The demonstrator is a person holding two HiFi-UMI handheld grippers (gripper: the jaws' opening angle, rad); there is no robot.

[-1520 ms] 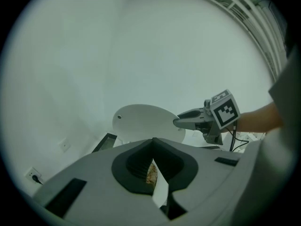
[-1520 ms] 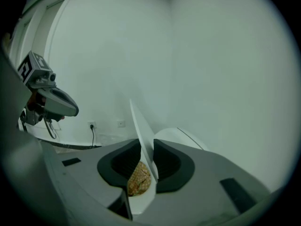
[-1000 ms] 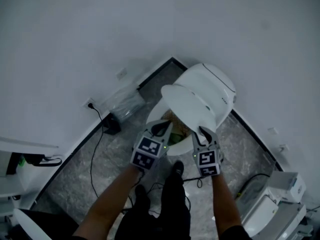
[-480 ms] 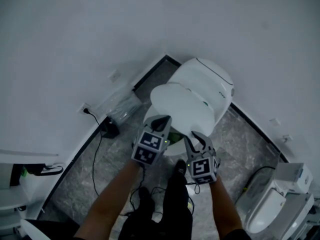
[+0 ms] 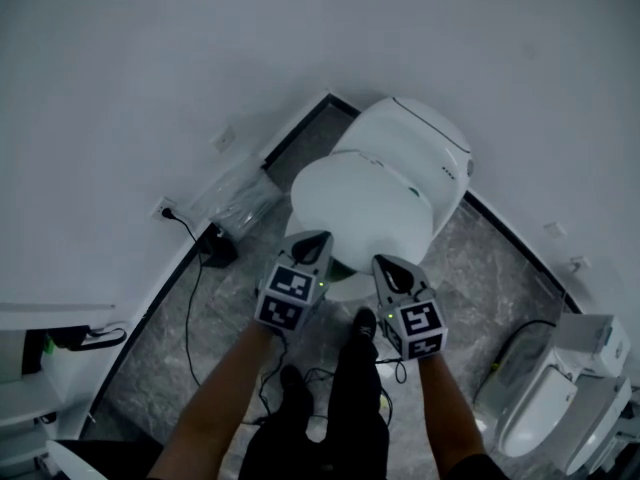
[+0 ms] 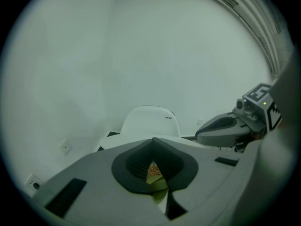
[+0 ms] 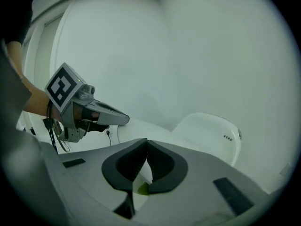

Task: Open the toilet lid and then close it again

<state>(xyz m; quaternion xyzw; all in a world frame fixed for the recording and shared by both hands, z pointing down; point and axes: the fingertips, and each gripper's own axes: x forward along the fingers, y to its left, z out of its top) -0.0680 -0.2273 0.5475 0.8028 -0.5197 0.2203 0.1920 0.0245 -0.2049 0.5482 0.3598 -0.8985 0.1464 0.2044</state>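
On marbled floor [image 5: 150,358], toilet [image 5: 405,163], white walls [image 5: 150,68]

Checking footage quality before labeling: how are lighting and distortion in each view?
Head view: dim, flat light, toilet lid clearly outlined. Left gripper view: fisheye, black corners, curved ceiling lines. Right gripper view: same fisheye and dark corners, greenish cast.

A grey marbled floor [image 5: 150,368] filled a corner between white walls. A white toilet [image 5: 420,148] stood on it in the corner. By the left wall sat a small black box [image 5: 218,248] and a clear plastic bag [image 5: 238,200]. A black cable [image 5: 185,313] trailed over the stone. Another white toilet [image 5: 535,413] stood at the right.
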